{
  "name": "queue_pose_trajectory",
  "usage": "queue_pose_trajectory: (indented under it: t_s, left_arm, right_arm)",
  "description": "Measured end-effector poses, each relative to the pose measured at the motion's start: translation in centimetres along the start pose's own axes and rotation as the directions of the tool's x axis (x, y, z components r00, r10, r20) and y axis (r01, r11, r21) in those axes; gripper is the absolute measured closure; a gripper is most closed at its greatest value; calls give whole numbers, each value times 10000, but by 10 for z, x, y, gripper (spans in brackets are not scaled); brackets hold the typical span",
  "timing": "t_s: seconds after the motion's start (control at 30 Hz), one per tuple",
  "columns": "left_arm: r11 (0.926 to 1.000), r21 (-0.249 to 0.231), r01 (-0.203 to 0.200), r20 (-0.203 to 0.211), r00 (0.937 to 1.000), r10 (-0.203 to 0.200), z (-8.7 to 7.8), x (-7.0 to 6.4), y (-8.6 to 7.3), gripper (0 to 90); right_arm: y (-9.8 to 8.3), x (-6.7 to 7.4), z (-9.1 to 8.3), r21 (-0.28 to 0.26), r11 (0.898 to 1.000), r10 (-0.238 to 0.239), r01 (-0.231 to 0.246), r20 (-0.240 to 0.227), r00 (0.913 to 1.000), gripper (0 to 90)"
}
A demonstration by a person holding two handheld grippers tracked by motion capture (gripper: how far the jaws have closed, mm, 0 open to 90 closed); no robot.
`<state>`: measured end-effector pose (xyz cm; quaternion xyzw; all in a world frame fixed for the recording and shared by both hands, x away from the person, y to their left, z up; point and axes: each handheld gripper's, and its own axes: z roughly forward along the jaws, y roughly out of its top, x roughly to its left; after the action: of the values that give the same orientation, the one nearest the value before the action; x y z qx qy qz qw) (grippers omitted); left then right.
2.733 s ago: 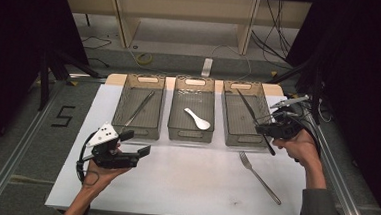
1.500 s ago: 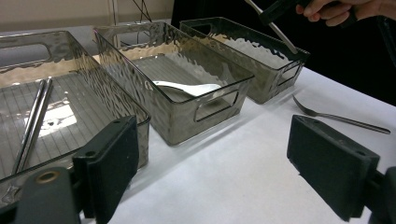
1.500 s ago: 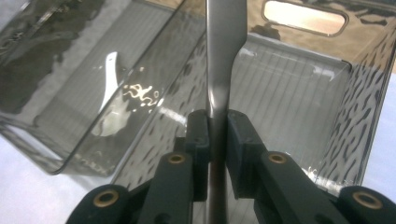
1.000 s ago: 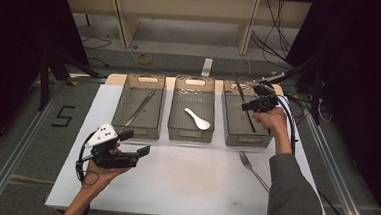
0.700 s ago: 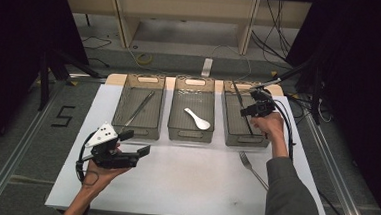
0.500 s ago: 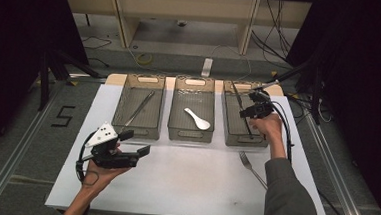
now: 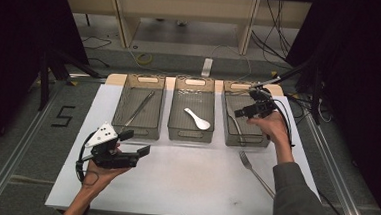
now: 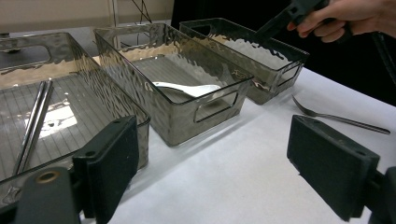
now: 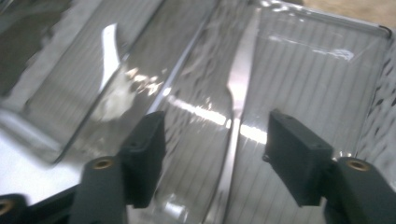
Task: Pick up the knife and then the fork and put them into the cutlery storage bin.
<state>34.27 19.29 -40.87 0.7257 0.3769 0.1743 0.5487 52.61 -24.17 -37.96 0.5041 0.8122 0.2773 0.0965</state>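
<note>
Black "5" on floor (image 7: pixel 63 116), left of table.

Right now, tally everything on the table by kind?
Bins: 3
Forks: 2, one in the right bin, one on the table
Spoon: 1, white, middle bin
Chopsticks: 1 pair, left bin
Total: 7

White spoon (image 7: pixel 197 120) in middle bin (image 7: pixel 191 136); chopsticks (image 7: pixel 137 109) left.
</note>
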Motion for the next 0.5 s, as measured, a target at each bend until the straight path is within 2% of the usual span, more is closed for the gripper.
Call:
queue_pose_trajectory:
  t_s: [0.17,0.3,0.5]
  left_arm:
    - [10000,24,-21,-13,10000,21,0,0,0,164]
    - [10000,-28,1,-22,10000,-1,1,0,0,164]
    - [10000,-23,0,-28,10000,0,0,0,0,164]
  right_arm:
    - [-14,17,-23,-162,9962,-867,861,-389,9955,322]
    - [-29,30,-40,-231,9886,-1502,1491,-560,9871,299]
    - [-57,47,-53,-252,9771,-2123,2111,-632,9752,283]
